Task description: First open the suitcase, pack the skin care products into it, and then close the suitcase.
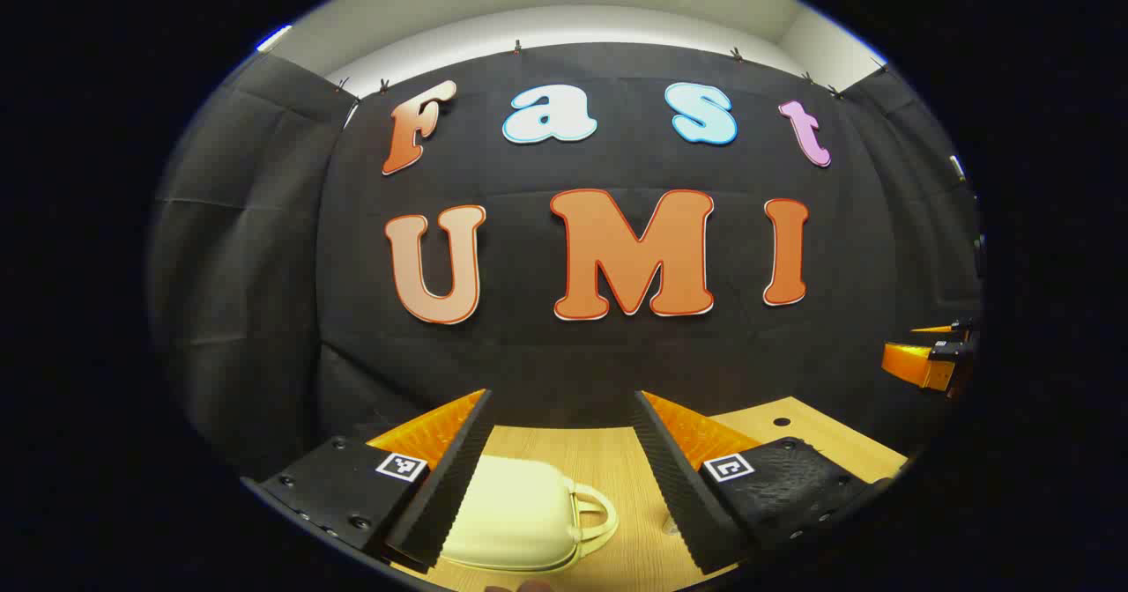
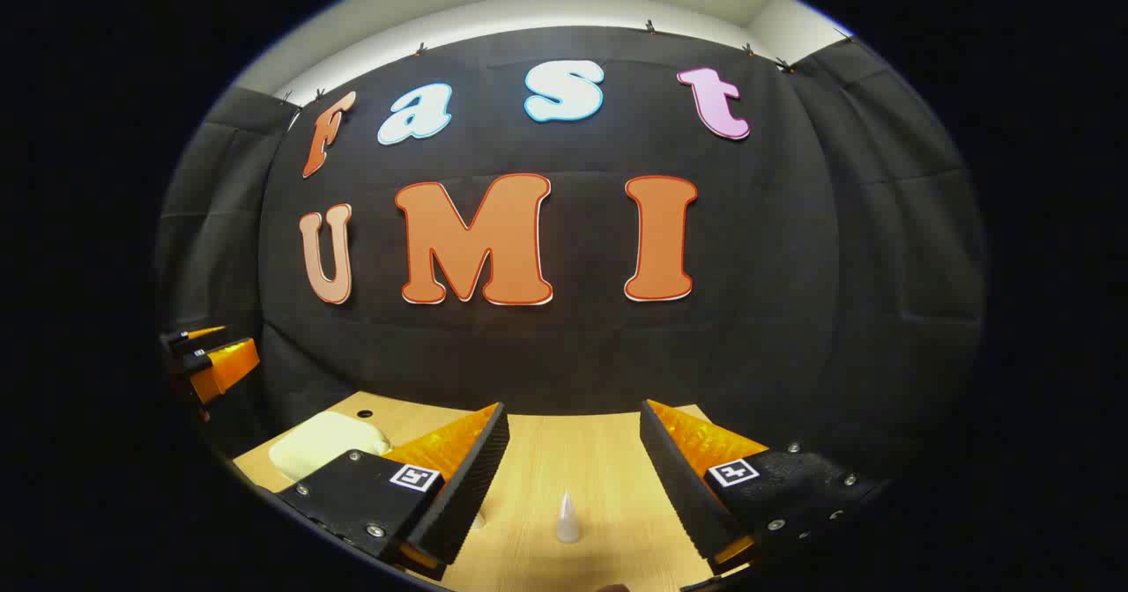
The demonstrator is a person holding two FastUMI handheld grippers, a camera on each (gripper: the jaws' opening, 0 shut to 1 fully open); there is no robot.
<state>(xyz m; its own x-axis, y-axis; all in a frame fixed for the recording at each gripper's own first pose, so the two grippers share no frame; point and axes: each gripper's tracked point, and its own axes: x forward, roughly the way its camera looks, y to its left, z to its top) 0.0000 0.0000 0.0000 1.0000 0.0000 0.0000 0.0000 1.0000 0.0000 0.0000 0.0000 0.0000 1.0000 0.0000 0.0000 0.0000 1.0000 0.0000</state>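
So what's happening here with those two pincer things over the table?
A person holds a tool in each hand above a wooden table. The left tool hangs open over a closed cream suitcase. The right tool hangs open over a small white pointed bottle. Nothing is gripped, and packing has not begun.

Pale wood bench (image 1: pixel 617 460) under me, a small dark hole (image 1: pixel 781 421) near its far edge. Black cloth wall (image 2: pixel 793 310) behind; white ceiling (image 1: pixel 564 2) above.
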